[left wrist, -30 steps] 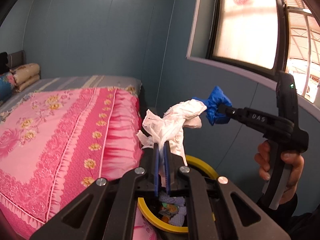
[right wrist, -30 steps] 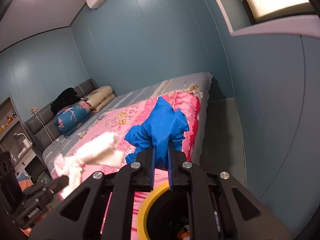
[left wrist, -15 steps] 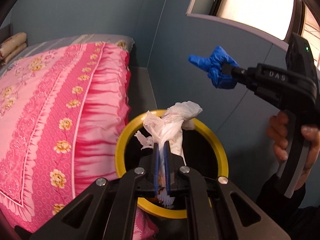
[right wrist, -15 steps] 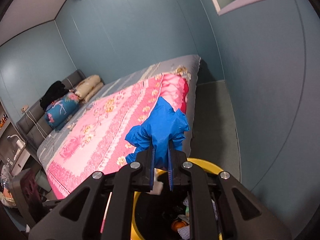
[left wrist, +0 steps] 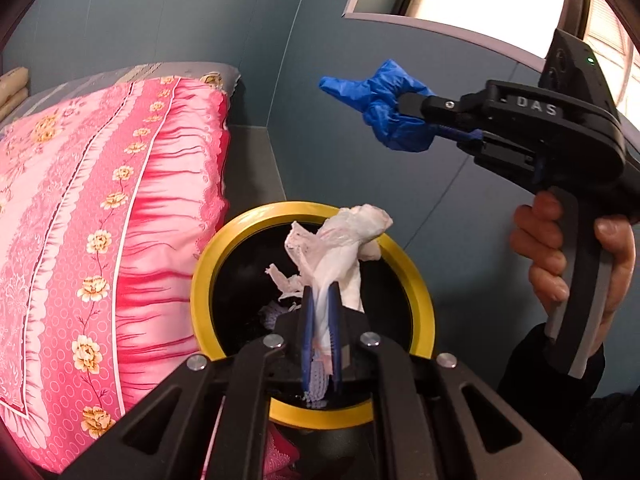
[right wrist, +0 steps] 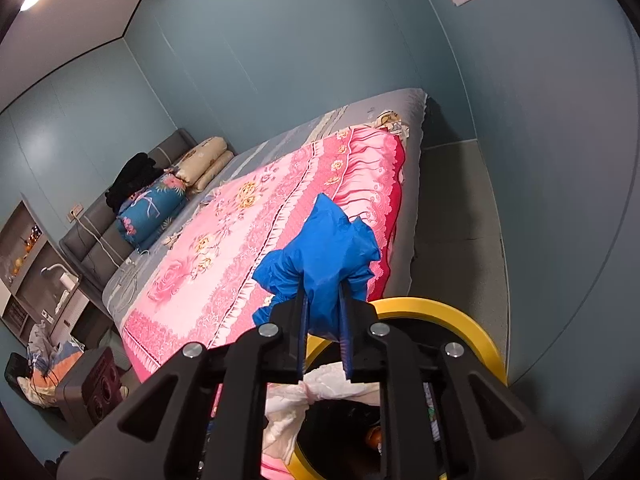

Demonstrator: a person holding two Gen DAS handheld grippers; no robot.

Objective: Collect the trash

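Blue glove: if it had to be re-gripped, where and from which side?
Grip the bunched middle of the blue glove, where the right claw pinches it now. Come level from the window side, as that claw does: the loose finger ends stick out toward the bed and would slip.

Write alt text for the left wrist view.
The left gripper holds a crumpled white tissue over the open mouth of a yellow-rimmed bin. To the right, a hand holds the right gripper, which pinches a blue glove higher up, in front of the blue wall. A bed with a pink floral cover fills the left side.
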